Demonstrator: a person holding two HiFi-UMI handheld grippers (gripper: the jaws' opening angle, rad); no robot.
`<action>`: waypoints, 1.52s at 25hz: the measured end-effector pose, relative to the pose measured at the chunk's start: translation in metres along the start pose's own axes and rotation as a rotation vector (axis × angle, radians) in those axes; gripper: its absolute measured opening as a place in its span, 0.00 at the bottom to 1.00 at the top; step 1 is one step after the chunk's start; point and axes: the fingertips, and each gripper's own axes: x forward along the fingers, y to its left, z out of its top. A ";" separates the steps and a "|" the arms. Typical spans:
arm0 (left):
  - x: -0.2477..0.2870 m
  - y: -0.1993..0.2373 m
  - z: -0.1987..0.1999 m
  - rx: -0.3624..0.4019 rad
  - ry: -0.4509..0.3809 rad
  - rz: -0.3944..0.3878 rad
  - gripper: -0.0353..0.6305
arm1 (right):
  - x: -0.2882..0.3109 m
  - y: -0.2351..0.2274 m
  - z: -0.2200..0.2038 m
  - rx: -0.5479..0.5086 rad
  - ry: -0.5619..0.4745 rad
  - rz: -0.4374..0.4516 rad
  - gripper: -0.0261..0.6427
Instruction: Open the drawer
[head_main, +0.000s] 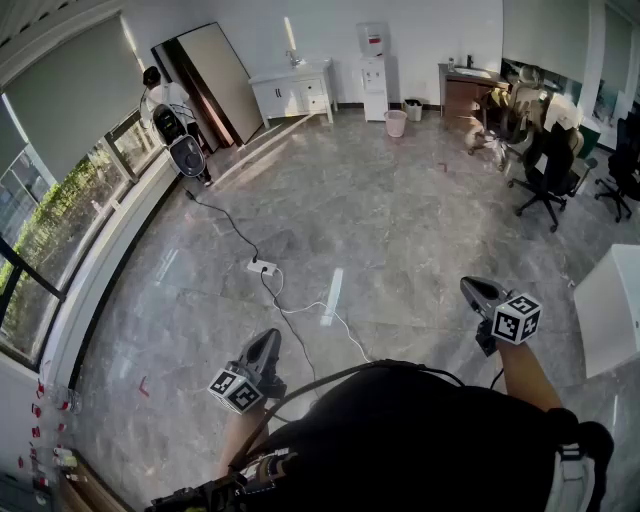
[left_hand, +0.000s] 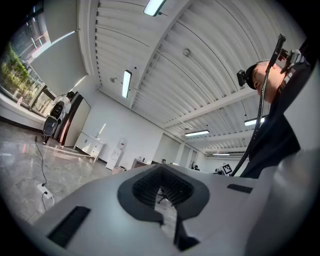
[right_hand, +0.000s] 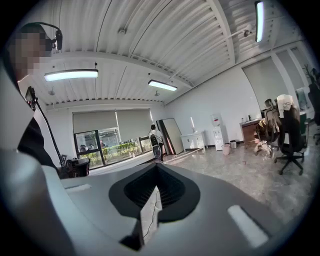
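Along the left wall runs a band of windows (head_main: 60, 200), with greenery outside. At their far end a person (head_main: 165, 100) stands beside a round black appliance (head_main: 187, 155), and a tall panel (head_main: 215, 75) leans against the far wall just to the right of them. From the appliance a black cable (head_main: 225, 220) trails across the grey marble floor (head_main: 400, 230) to a white power strip (head_main: 261, 266).

Near the camera, the left gripper (head_main: 266, 342) is held out over the floor, roughly level. Its jaws are closed together with nothing between them.

Against the far wall stands a white cabinet (head_main: 295, 92), its front divided into panels. Which panel is a drawer I cannot tell, and it stands well apart from both grippers. To its right are a white water dispenser (head_main: 374, 75) and a pink bin (head_main: 396, 123).

The right gripper (head_main: 472, 288) is held out on the near right, tipped slightly down. Its jaws also meet at the tips and hold nothing; only floor and cable show through the slit behind the tips.

Further right, a brown desk (head_main: 465, 90) stands at the far wall, with black office chairs (head_main: 550, 165) nearer. A white counter (head_main: 610, 310) sits at the right edge, near the right gripper but apart from it.
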 end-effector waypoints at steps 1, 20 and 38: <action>0.000 -0.002 0.000 -0.001 0.000 0.001 0.05 | 0.000 0.000 0.000 0.002 0.000 0.001 0.03; -0.009 0.013 -0.005 -0.025 -0.028 0.014 0.05 | 0.030 0.016 -0.001 -0.017 0.013 0.040 0.03; -0.046 0.060 0.004 -0.050 -0.017 0.012 0.05 | 0.063 0.053 -0.007 -0.006 0.022 0.006 0.04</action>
